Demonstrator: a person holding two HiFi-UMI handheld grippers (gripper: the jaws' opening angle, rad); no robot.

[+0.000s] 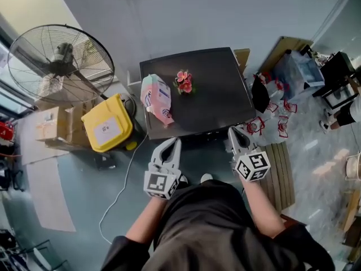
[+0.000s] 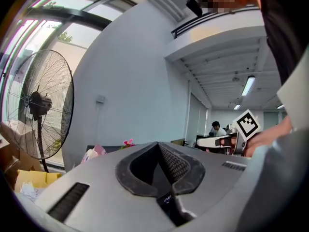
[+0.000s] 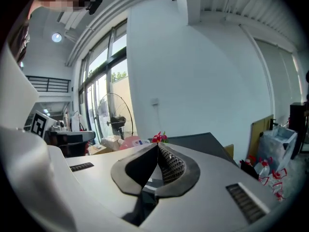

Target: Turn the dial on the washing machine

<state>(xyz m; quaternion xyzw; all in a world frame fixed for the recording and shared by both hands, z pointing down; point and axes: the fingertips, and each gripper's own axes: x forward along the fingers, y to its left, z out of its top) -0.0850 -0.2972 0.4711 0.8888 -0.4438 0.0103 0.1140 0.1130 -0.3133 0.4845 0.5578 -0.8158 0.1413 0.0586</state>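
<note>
At the far left stands a large pedestal fan (image 1: 61, 61), with a yellow lidded bin (image 1: 107, 123) on the floor just beside it. Next comes the left hand-held gripper (image 1: 175, 142). Its own view shows the two jaws pressed together at the tips with nothing between them, pointing roughly level towards the wall.

Ahead of both hands sits the dark-topped box that appears to be the washing machine (image 1: 220, 89). A pink detergent pouch (image 1: 157, 99) and a small bunch of pink flowers (image 1: 184, 82) rest on its lid. The dial itself shows in no view; it is presumably on the front face, which the steep head view hides below the near edge of the lid.

The right hand-held gripper (image 1: 234, 132) is likewise fully closed and empty, and hovers near that near edge. Further right lie a wooden pallet (image 1: 280, 174) and a heap of bags (image 1: 271, 123).

Judging by this, the task has hardly begun. Neither gripper touches the machine, and finding, gripping and turning the dial are all left to do.
</note>
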